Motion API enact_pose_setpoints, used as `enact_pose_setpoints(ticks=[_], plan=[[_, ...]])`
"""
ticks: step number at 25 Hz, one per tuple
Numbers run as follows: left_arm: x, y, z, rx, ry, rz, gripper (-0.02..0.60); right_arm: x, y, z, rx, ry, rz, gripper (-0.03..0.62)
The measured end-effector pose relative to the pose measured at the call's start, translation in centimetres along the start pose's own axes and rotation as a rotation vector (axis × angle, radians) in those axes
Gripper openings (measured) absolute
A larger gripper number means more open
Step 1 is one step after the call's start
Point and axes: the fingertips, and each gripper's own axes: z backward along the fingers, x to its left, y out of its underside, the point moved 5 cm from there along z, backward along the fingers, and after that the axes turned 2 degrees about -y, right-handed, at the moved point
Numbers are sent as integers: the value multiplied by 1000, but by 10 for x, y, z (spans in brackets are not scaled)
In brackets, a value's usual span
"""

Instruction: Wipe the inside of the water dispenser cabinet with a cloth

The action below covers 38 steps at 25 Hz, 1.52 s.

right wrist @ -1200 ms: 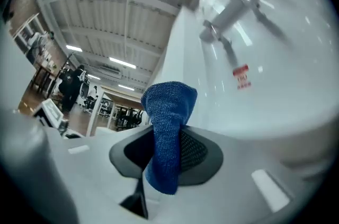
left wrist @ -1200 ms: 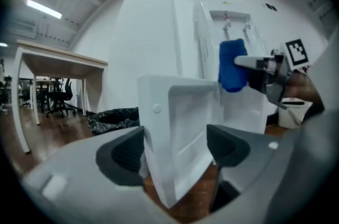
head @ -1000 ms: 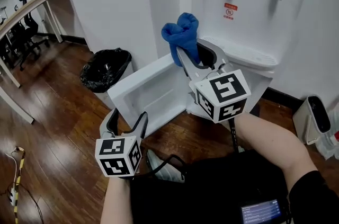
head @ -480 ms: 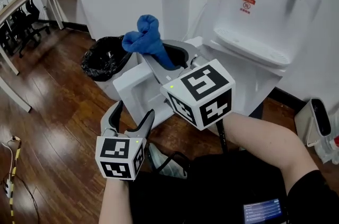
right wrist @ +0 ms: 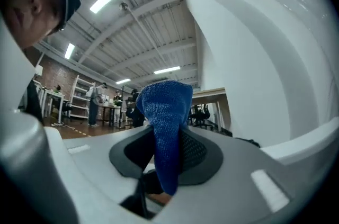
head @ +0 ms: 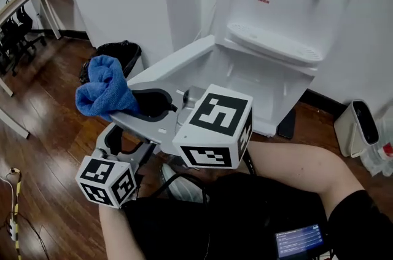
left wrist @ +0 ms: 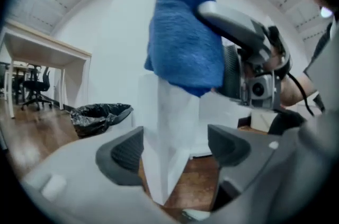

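Right gripper [right wrist: 164, 150] clamped on cloth [head: 103, 88], just above left gripper [left wrist: 175, 148], which is apart and empty. Likely between wipes. Next: swing cloth rightward into cabinet [head: 249, 85].

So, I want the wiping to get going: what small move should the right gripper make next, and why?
Probably swing the right gripper across toward the open cabinet. It is shut on the blue cloth, but holds it out over the floor, left of the cabinet door, touching no cabinet surface. The left gripper hangs open and empty below it.
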Motion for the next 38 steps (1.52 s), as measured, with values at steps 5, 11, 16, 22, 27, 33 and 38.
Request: enact_pose_setpoints(ticks=[5,11,16,22,27,33,38], plan=[[7,17,-3,115,-75,-36,379,-12,26,23,48,-7,-50,106],[-1,29,-15,184,-48,-72,391,-4,23,41,11,-128,-216,106],[0,40,-17,249,-68,-98,391,-36,79,30,213,-72,-295,104],[-1,39,-18,244,-58,-92,391,-121,82,88,132,240,-256,104],[1,39,-18,245,-65,-93,391,-179,75,162,48,498,-328,104],[-2,39,-16,247,-47,-101,391,-199,95,212,60,681,-389,101],[-2,37,-17,248,21,-114,391,-190,91,193,146,701,-233,103]])
